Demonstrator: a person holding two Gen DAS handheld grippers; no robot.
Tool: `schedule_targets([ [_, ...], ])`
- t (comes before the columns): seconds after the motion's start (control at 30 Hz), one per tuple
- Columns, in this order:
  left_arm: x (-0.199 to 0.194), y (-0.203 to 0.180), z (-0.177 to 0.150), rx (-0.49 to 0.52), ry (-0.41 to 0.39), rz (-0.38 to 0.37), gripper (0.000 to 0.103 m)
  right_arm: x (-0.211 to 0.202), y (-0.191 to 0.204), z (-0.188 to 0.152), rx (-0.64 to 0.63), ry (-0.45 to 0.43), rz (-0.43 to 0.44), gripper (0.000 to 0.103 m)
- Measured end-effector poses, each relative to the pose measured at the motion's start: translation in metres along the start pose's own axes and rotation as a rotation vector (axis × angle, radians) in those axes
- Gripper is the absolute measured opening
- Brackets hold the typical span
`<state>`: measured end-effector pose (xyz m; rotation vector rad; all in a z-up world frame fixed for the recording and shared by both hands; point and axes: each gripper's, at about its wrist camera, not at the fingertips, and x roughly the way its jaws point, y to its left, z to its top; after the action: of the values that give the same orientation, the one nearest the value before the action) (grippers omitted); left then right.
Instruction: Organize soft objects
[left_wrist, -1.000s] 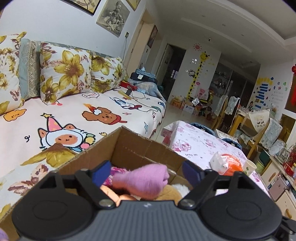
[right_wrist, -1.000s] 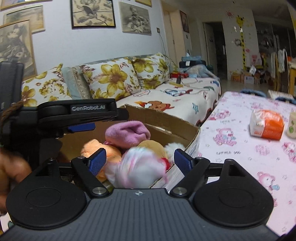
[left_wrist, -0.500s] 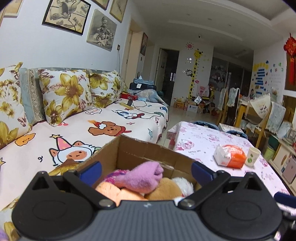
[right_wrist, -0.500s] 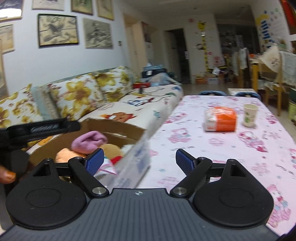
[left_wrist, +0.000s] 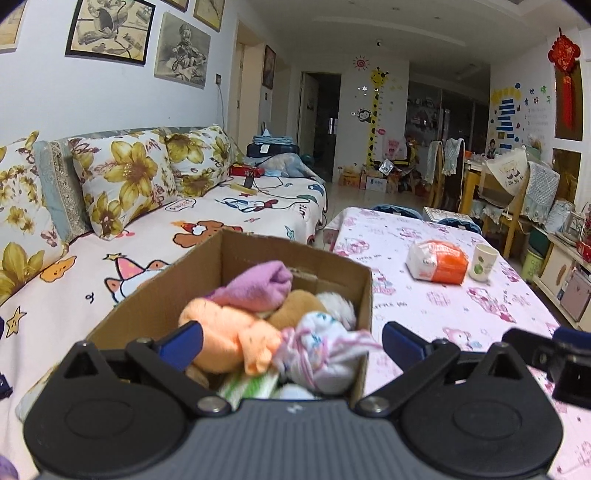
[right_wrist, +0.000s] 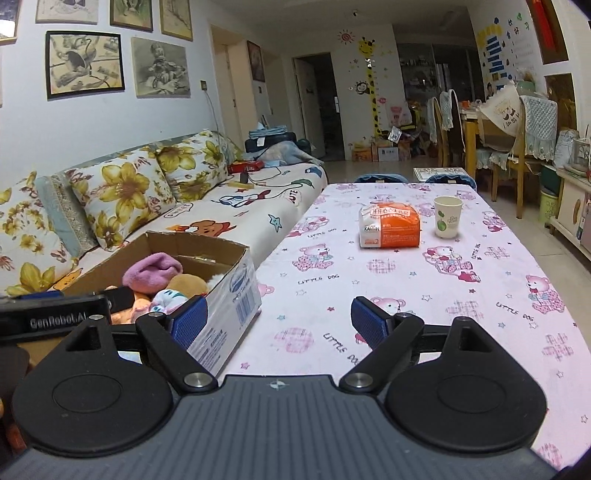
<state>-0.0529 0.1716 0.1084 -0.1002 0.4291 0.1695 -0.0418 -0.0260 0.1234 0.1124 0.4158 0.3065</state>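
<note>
A cardboard box stands at the left edge of the table and holds several soft things: a purple cloth, an orange plush, a brown plush and a white patterned cloth. My left gripper is open and empty, just above the box's near end. The box also shows in the right wrist view. My right gripper is open and empty over the tablecloth, right of the box.
The table has a pink bear-print cloth. An orange and white tissue pack and a paper cup stand further along it. A sofa with floral pillows runs along the left. Chairs and cabinets stand at the far right.
Both grippers have drawn back and up from the box. The right gripper has swung right over the table. The white patterned cloth now lies in the box.
</note>
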Motion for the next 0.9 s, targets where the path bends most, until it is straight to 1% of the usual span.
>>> schedule_targets([
  [0.2, -0.024, -0.003, -0.011, 0.017, 0.015, -0.002, 0.102, -0.013, 0.005, -0.003, -0.004, 0.005, 0.016, 0.103],
  [0.6, -0.065, 0.001, -0.028, 0.019, 0.012, 0.003, 0.102, -0.035, 0.01, -0.013, -0.006, 0.036, 0.03, 0.103],
  [0.9, -0.086, 0.004, -0.036, 0.026, 0.003, 0.003, 0.102, -0.052, 0.022, -0.016, -0.061, 0.022, 0.042, 0.103],
])
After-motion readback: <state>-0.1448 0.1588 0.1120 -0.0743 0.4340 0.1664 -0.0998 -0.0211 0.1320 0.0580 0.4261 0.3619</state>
